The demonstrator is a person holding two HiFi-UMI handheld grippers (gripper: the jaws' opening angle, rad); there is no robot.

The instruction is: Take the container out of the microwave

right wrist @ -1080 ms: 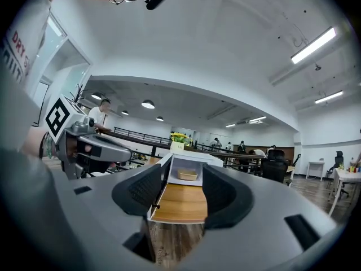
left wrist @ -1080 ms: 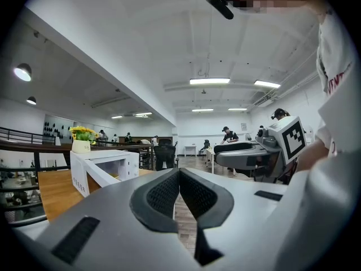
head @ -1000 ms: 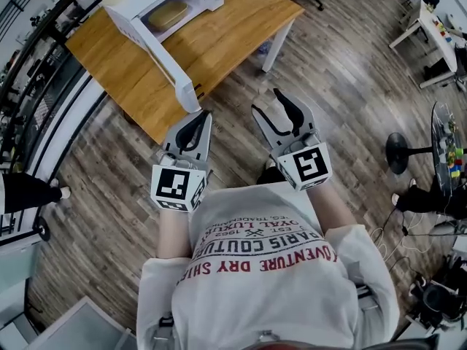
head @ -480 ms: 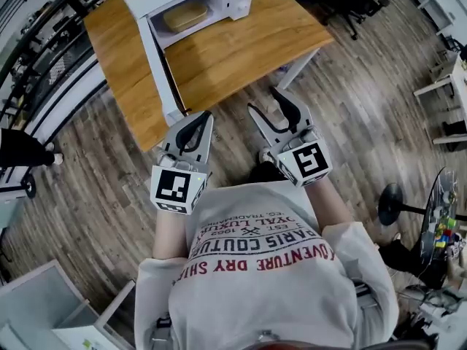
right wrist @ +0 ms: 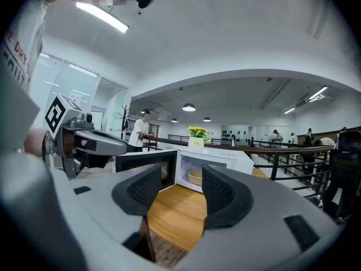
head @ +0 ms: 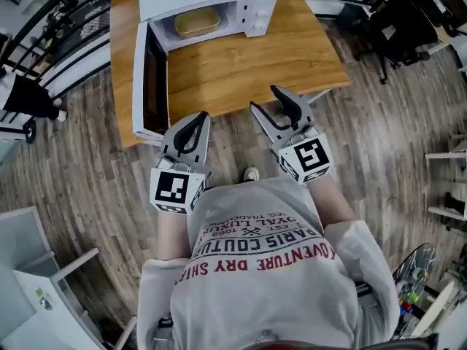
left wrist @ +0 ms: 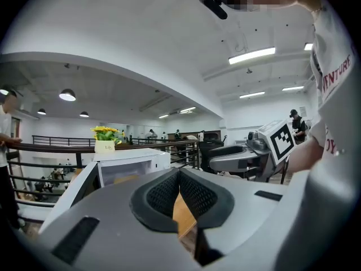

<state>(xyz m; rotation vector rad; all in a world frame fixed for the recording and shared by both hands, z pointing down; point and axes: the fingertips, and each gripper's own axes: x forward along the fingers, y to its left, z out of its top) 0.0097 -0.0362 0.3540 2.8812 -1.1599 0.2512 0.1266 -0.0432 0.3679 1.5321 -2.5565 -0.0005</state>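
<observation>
A white microwave stands on the wooden table with its door swung open toward me. A tan container sits inside the cavity; the right gripper view shows the container too. Both grippers hang in front of the table's near edge, well short of the microwave. My left gripper is shut with nothing in it, its tips touching. My right gripper is open and empty, and its jaws frame the open cavity.
A pot of yellow flowers sits on top of the microwave. A black railing runs behind the table, with a person standing by it. A black office chair stands at the right. White furniture is on the wood floor, lower left.
The view has swung round, so the table and microwave now lie straight ahead and closer. Both grippers keep the same pose: left shut, right open.
</observation>
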